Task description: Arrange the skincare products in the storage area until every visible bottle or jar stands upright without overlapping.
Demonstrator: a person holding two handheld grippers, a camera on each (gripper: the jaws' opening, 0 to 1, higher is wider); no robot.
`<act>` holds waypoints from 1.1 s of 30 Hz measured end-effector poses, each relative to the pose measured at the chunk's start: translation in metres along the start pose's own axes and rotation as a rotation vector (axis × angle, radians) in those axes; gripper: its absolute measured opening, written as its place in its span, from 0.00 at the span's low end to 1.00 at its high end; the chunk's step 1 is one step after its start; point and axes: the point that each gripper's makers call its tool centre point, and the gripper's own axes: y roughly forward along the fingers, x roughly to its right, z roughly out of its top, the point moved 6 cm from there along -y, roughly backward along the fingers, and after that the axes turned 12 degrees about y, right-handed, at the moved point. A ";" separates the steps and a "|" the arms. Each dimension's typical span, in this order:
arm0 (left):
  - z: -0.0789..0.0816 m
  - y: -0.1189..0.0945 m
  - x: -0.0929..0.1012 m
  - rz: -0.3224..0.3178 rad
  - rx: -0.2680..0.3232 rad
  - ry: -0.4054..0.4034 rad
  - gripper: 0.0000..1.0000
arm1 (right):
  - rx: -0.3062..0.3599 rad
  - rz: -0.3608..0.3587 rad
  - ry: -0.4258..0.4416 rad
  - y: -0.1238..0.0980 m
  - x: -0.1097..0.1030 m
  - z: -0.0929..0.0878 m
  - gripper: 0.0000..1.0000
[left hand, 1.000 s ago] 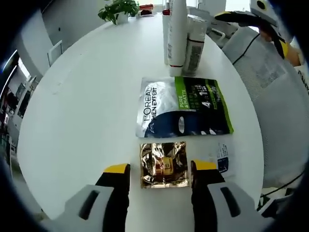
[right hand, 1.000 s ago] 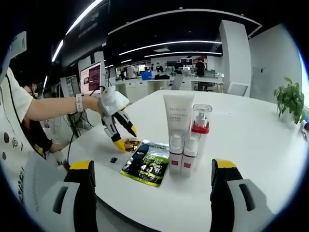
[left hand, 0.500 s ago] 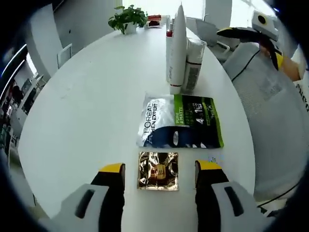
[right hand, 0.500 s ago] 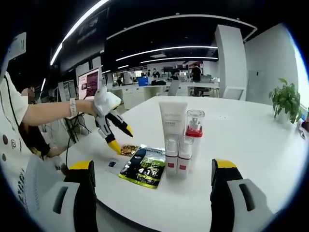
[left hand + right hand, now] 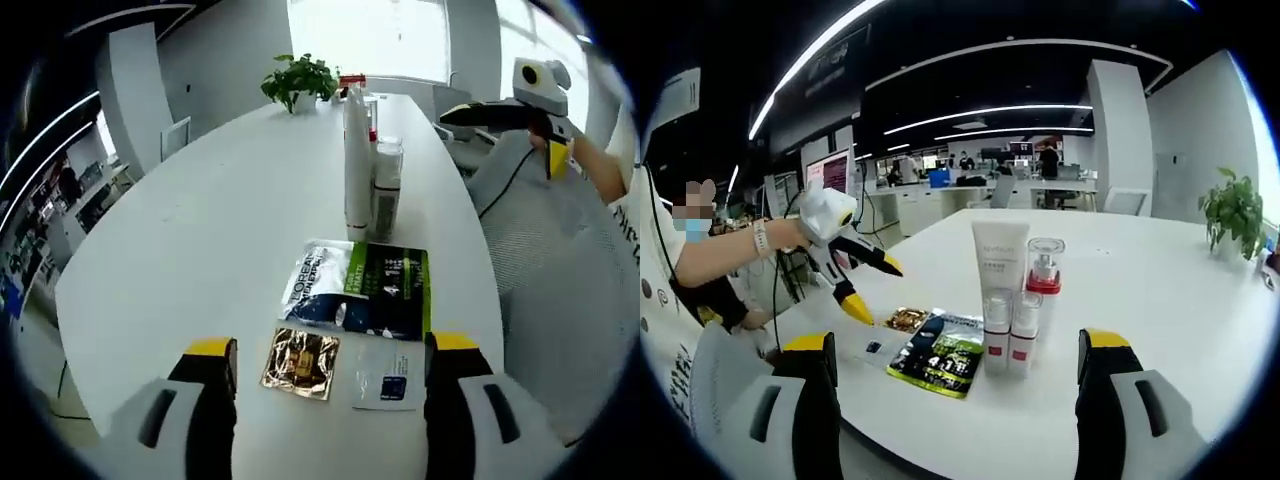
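Here four bottles (image 5: pixel 1012 300) stand upright together, sachets (image 5: pixel 362 287) lying flat nearby.

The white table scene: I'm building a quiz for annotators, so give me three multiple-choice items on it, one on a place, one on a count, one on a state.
1. Where does the gold sachet lie?
A. on top of the green pouch
B. on the table, beside the small white sachet
C. among the bottles

2. How many flat packets lie on the table?
A. one
B. three
C. five

3. How is the white tube?
A. standing upright
B. lying flat
C. held in the jaws

Answers:
1 B: it lies next to the white sachet, short of the green pouch.
2 B: gold, white and green.
3 A: it stands beside the red-collared pump bottle.
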 end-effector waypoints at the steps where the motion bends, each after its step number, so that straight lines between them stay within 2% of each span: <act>1: 0.002 -0.002 0.001 0.019 0.022 -0.011 0.79 | 0.002 0.001 -0.004 0.000 0.000 0.000 1.00; 2: 0.005 -0.006 0.003 0.039 0.052 -0.023 0.81 | 0.001 0.004 -0.008 0.000 0.000 0.001 1.00; 7: 0.018 -0.025 0.020 0.114 0.113 -0.029 0.87 | 0.009 0.027 -0.005 0.000 -0.002 0.001 1.00; 8: 0.023 -0.029 0.022 0.150 0.145 -0.058 0.89 | 0.008 0.028 -0.007 0.001 -0.002 0.001 1.00; 10: 0.028 -0.035 0.028 0.175 0.183 -0.106 0.97 | 0.008 0.028 -0.009 0.001 -0.002 0.001 1.00; 12: 0.032 -0.042 0.037 0.179 0.226 -0.141 0.99 | 0.011 0.025 -0.010 0.002 0.000 0.001 1.00; 14: 0.031 -0.049 0.045 0.205 0.224 -0.144 0.98 | 0.010 0.026 -0.010 0.001 0.000 0.000 1.00; 17: 0.027 -0.056 0.052 0.266 0.229 -0.195 0.99 | 0.003 0.020 -0.017 -0.001 0.000 -0.002 1.00; 22: 0.033 -0.064 0.068 0.325 0.284 -0.256 0.99 | 0.011 -0.004 -0.015 -0.004 0.004 -0.002 1.00; 25: 0.035 -0.067 0.076 0.369 0.284 -0.282 0.99 | 0.022 -0.015 -0.012 -0.005 0.005 0.000 1.00; 27: 0.037 -0.070 0.077 0.423 0.320 -0.308 0.99 | 0.023 -0.017 -0.015 -0.007 0.005 0.000 1.00; 29: 0.039 -0.071 0.079 0.459 0.353 -0.292 0.99 | 0.027 -0.016 -0.017 -0.008 0.005 -0.001 1.00; 31: 0.038 -0.066 0.087 0.461 0.341 -0.284 0.99 | 0.029 -0.009 -0.018 -0.007 0.005 -0.003 1.00; 33: 0.035 -0.061 0.094 0.461 0.304 -0.274 0.99 | 0.032 -0.006 -0.021 -0.006 0.004 -0.004 1.00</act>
